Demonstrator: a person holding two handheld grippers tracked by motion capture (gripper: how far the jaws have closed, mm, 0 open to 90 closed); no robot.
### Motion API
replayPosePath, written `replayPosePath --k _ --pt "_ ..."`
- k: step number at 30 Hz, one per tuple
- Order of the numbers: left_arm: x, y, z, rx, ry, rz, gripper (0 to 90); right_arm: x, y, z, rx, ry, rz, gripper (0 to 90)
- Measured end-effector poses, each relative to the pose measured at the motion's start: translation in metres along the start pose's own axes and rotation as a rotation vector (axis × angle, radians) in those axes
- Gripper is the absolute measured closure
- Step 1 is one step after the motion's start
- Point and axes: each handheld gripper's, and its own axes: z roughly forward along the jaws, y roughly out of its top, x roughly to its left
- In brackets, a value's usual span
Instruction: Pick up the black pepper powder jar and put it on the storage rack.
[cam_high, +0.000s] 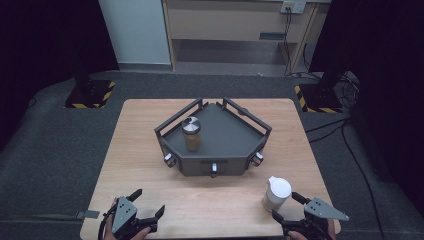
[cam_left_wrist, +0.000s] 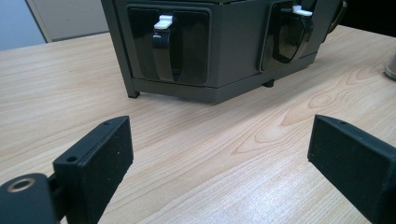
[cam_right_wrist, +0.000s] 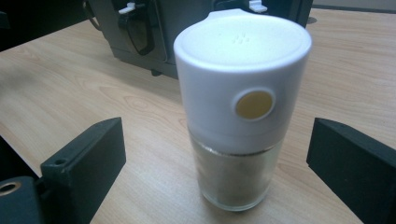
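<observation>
A dark grey corner rack (cam_high: 235, 145) stands mid-table, with a steel-lidded jar of brownish spice (cam_high: 191, 132) upright on its left side. A white-capped glass shaker (cam_high: 276, 193) (cam_right_wrist: 240, 107) stands on the table at the front right. My right gripper (cam_high: 286, 206) (cam_right_wrist: 215, 168) is open just behind the shaker, jaws wide on either side of it without touching. My left gripper (cam_high: 149, 202) (cam_left_wrist: 219, 158) is open at the front left, nothing between its jaws, facing the rack's front (cam_left_wrist: 196, 51) with its hooks.
The wooden table (cam_high: 135, 150) has bare room to the left and right of the rack and along the front edge between the grippers. Black stands with hazard-striped bases (cam_high: 90, 92) sit on the floor beyond the table's far corners.
</observation>
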Motion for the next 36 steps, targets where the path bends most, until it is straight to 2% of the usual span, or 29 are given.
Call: replayPosePath --k 9,36 --pt "-0.001 0.001 0.001 0.004 0.002 0.007 5.3 -0.005 0.006 0.007 0.011 -0.01 -0.006 4.3" --pt "-0.003 0.001 0.001 0.005 0.006 0.015 5.0 -0.01 0.015 0.025 0.024 0.001 -0.017 6.5"
